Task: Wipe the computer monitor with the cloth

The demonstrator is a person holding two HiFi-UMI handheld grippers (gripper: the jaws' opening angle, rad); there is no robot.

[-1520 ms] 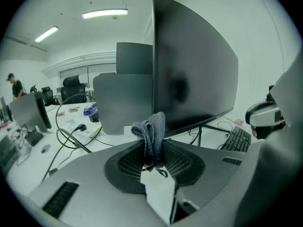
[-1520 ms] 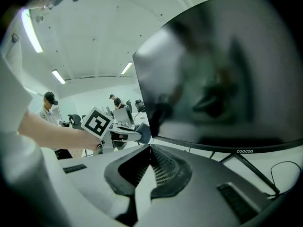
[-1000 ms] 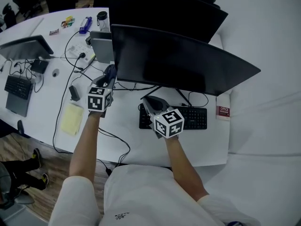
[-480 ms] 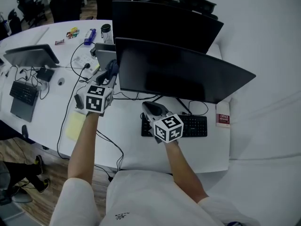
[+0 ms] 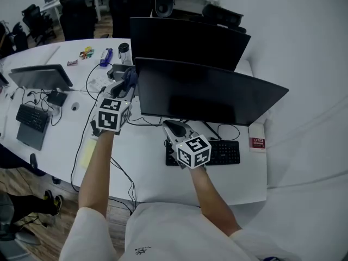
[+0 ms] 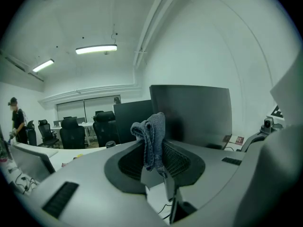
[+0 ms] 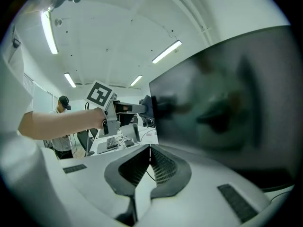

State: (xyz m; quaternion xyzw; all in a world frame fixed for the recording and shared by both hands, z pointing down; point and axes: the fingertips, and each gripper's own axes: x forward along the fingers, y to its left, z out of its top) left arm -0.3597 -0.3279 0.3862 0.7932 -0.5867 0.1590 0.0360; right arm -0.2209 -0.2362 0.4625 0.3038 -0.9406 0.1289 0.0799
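Observation:
The near black monitor (image 5: 206,91) stands on the white desk (image 5: 147,156), its dark screen facing me. My left gripper (image 5: 129,80) is shut on a grey-blue cloth (image 5: 130,76) held at the monitor's upper left corner. In the left gripper view the cloth (image 6: 151,138) hangs bunched between the jaws, with the monitor (image 6: 191,115) just behind it. My right gripper (image 5: 173,128) is shut and holds nothing, low in front of the screen above the keyboard (image 5: 215,152). In the right gripper view the screen (image 7: 227,108) fills the right side and the left gripper (image 7: 135,109) shows at its edge.
A second black monitor (image 5: 187,37) stands behind the first. A laptop (image 5: 41,78), a small keyboard (image 5: 31,117), cables, a yellow note pad (image 5: 87,154) and small items lie on the desk's left. Office chairs (image 5: 81,15) stand beyond. A person (image 6: 16,119) stands far off.
My left gripper with the cloth has risen along the monitor's left edge to its upper corner. The right gripper has stayed low above the keyboard.

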